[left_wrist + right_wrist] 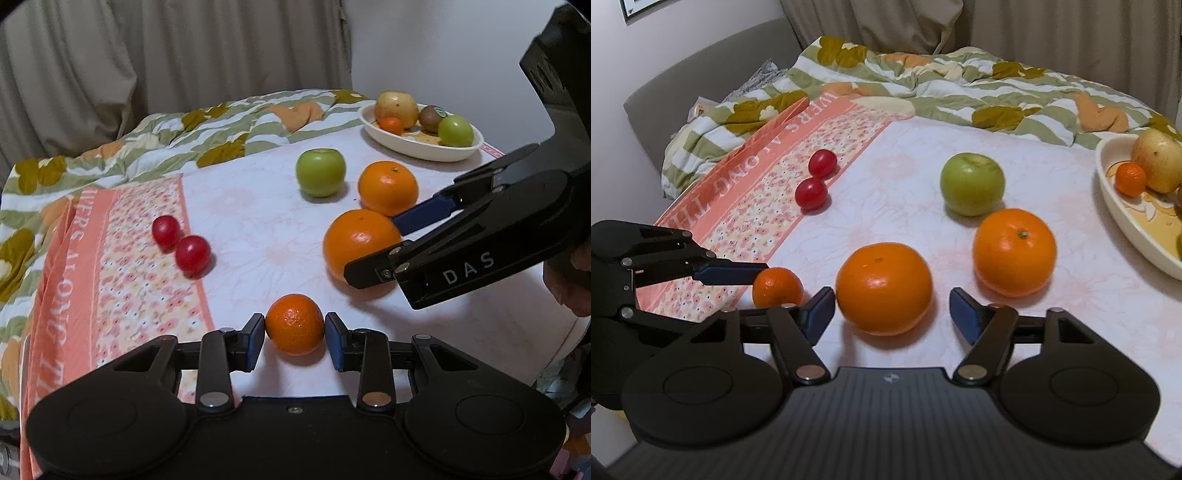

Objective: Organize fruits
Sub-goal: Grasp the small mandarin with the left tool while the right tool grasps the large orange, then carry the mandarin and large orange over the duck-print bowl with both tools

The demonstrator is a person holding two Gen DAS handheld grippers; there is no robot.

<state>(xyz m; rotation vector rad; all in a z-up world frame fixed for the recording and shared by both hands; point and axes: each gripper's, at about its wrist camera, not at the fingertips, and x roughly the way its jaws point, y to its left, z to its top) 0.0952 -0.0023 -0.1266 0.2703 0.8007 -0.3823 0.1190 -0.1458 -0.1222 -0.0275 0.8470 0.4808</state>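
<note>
Left gripper (294, 328) closing pads against small mandarin (294, 324), light and soft-skinned; right gripper (892, 308) straddling, wide open, firm large orange (884, 288) at widest girth.

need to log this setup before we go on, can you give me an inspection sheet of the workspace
surface: table under a white floral cloth with a pink patterned border.
job's things: small mandarin, two large oranges, green apple and two red cherry tomatoes loose on the cloth; white dish already holds a yellow fruit, a kiwi, a small orange fruit and a green fruit.
clutter: nothing seen.
grippers: left gripper shut on the small mandarin; right gripper open around the nearer large orange, gaps at both pads.
cables: nothing seen.
surroundings: rumpled flowered quilt, curtains, a plain wall.
</note>
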